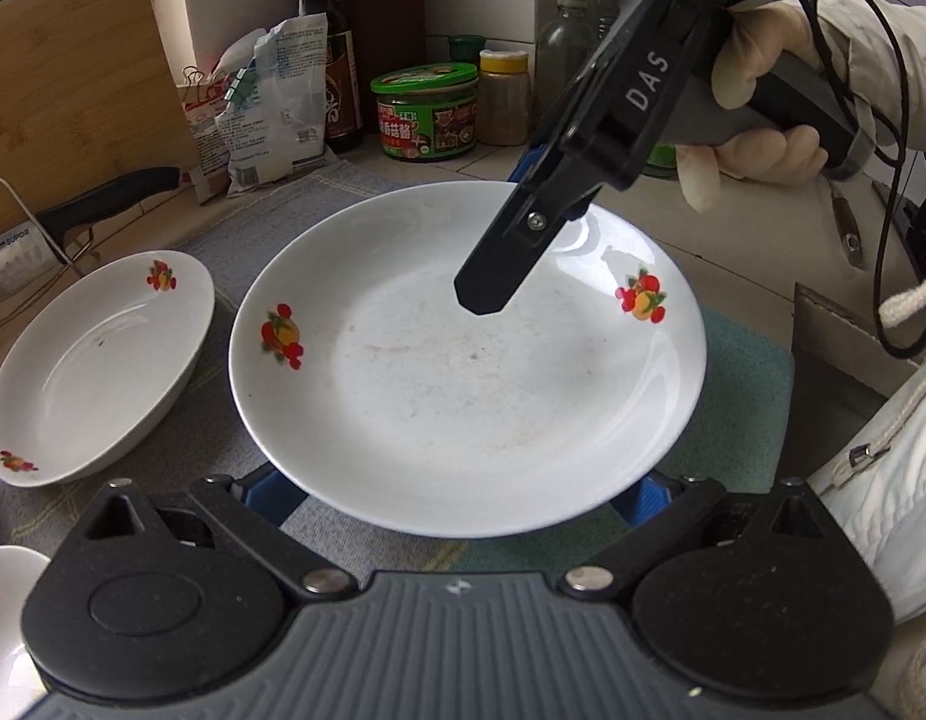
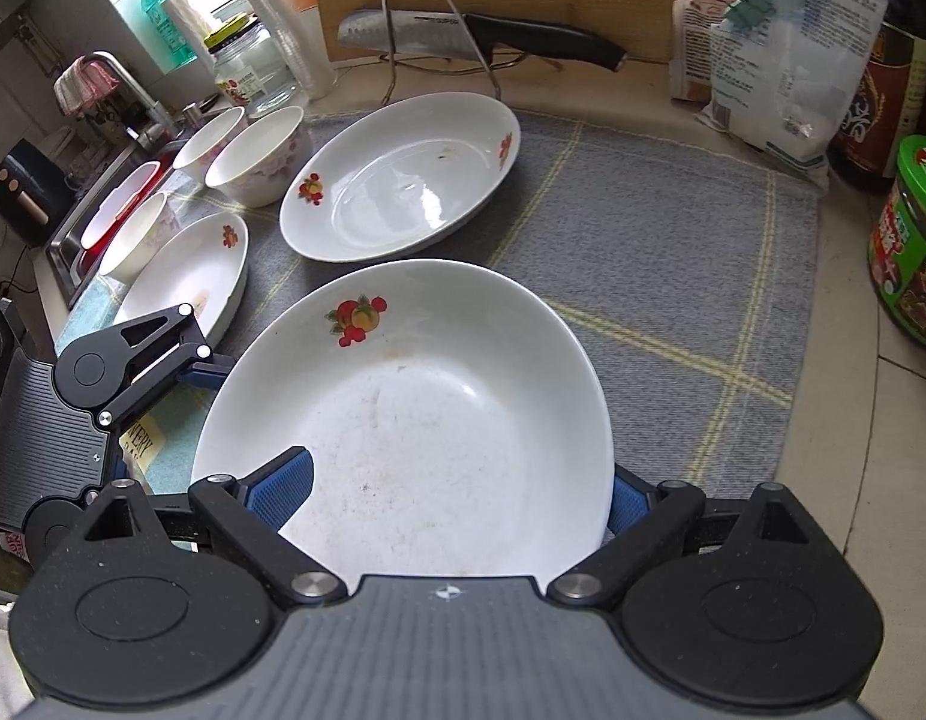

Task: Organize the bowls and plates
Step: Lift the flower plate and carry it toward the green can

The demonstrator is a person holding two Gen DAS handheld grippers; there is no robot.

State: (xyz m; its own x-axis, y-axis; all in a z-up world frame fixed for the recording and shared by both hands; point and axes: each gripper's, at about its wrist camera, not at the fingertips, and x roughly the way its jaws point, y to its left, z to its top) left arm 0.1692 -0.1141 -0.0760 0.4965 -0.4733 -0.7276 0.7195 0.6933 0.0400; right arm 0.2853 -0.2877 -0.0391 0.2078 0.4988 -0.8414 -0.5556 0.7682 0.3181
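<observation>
Under the plate [image 1: 463, 372], both grippers' fingers [image 2: 283, 489] (tips hidden) clamp its rim.

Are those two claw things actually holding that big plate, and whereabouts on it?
Yes. The fruit-patterned plate is gripped at opposite rims: right gripper on one edge, left gripper on the other.
</observation>
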